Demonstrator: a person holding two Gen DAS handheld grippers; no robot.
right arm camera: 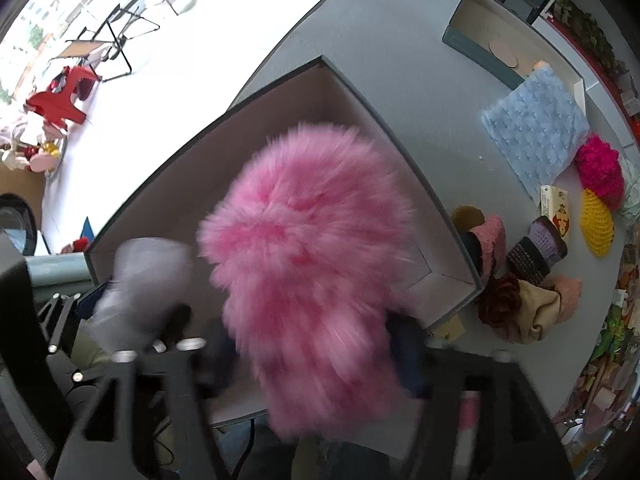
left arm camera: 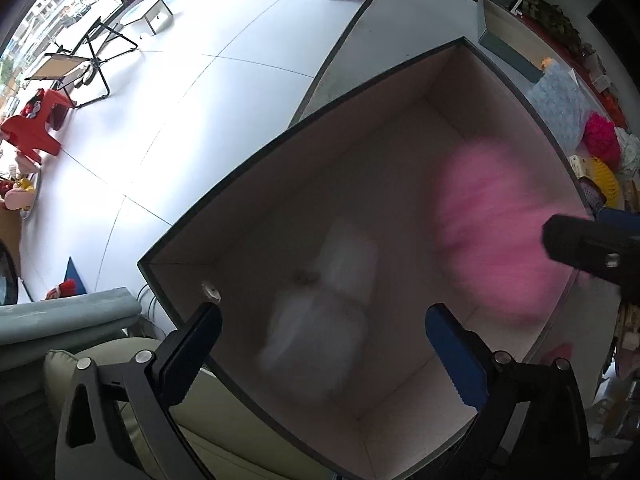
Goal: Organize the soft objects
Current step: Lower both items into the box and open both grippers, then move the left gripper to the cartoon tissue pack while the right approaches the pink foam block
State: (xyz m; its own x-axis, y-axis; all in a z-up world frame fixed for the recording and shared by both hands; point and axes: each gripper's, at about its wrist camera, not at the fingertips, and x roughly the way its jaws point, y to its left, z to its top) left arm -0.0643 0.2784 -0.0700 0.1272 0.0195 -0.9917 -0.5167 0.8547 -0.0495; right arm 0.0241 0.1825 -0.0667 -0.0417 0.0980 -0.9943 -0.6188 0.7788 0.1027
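Setting: pale tiled floor (left arm camera: 168, 128) toward 10 o'clock in both wrist views; a grey bench (right arm camera: 400, 64) carries an open-topped box (left arm camera: 224, 168), which fills the centre of each.
Left gripper (left arm camera: 320, 332): released above the box, fingers well apart, nothing between the pads; a whitish soft item (left arm camera: 320, 312) shows as a blur inside the box below it.
Right gripper (right arm camera: 308, 360): jaws spread, with the pink fluffy item (right arm camera: 304, 248) between them; whether the pads touch the fur cannot be told, and no firm grasp shows.
Task's things: the pink and whitish items lie within the box outline; a blue blanket (right arm camera: 536, 132), a magenta pompom (right arm camera: 600, 168), a yellow knit piece (right arm camera: 596, 224) and mixed knitwear (right arm camera: 532, 304) wait on the bench from 2 to 4 o'clock of the box.
Doing the step well: keep both grippers spread and centred over the opening, then lift straight up so no fur snags a finger; judge each item settled below the rim before you reach for the next.
Hard to make out: both dropped items are motion-blurred, so their resting pose is uncertain. The pink fur hides much of the box floor and the right fingertips. The whitish item's kind is unclear. The bench's edge at 3 o'clock is cut off.
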